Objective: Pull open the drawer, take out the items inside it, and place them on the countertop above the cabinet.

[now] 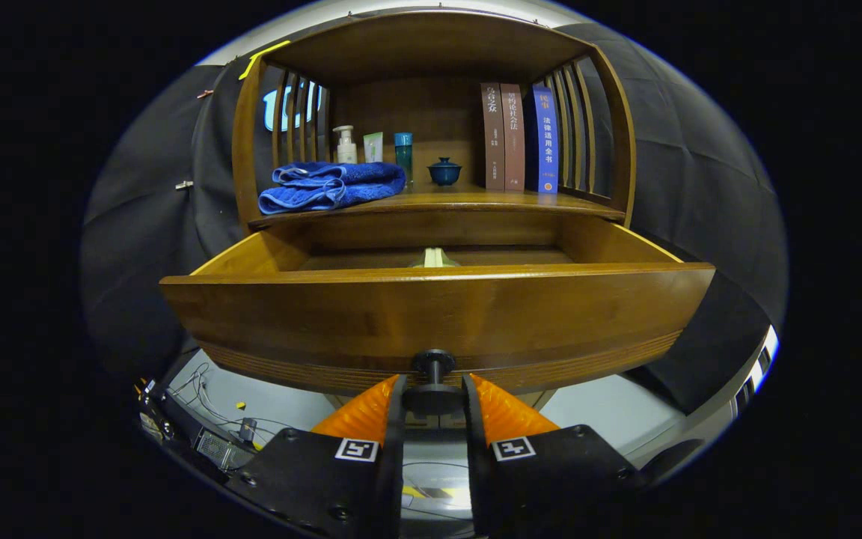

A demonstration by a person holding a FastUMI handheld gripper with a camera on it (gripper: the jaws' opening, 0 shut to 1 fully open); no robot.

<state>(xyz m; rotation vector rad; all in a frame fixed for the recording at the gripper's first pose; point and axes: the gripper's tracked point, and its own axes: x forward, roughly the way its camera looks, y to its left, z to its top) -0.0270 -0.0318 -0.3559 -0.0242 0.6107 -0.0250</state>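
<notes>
The gripper [433, 393] has its jaws pinching the drawer's dark knob [433, 378] at lower centre. The wooden drawer [431, 314] stands pulled out, its front rim wide across mid-frame. A pale item [435, 258] peeks above that rim. Above, the surface [476, 201] carries a blue towel [330, 186], bottles [346, 146], a lidded cup [444, 171] and books [518, 137], with bare wood between cup and towel.

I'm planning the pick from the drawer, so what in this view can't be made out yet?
- Drawer contents, gripper view: its tall front panel hides the floor; just the top of one pale item shows, kind unclear.
- Whether more items lie inside: hidden by the same panel.
- Knob: the hand-held gripper fingers flank it closely, covering its sides; firm pressing cannot be confirmed.
- Bottles behind the blue towel: bases hidden.
</notes>
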